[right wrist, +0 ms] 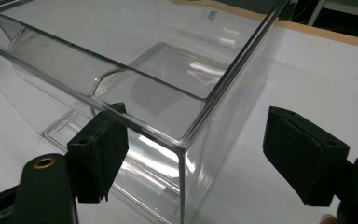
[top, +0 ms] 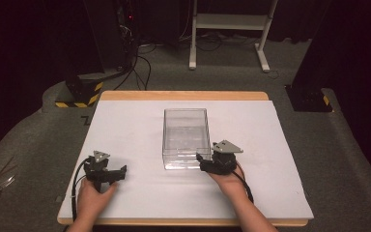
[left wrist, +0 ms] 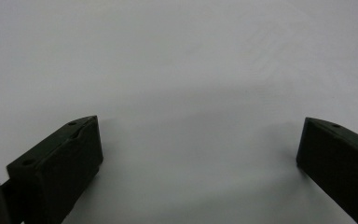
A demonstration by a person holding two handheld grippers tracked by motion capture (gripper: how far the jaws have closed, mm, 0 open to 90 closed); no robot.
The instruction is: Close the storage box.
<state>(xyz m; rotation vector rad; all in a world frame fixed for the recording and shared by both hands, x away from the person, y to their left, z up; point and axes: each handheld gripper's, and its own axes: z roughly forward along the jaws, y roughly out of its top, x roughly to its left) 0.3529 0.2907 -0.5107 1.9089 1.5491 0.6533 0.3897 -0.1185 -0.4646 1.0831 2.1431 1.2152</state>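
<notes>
clear box (top: 186,137) mid table; right gripper (top: 211,162) wide open w/ jaws straddling its near corner, left gripper (top: 107,174) wide open, empty, low over white sheet (top: 125,125).

Clear box (right wrist: 135,93) cut off at the top and left edges in the right gripper view

No text, label, brand or number can be read anywhere
</notes>
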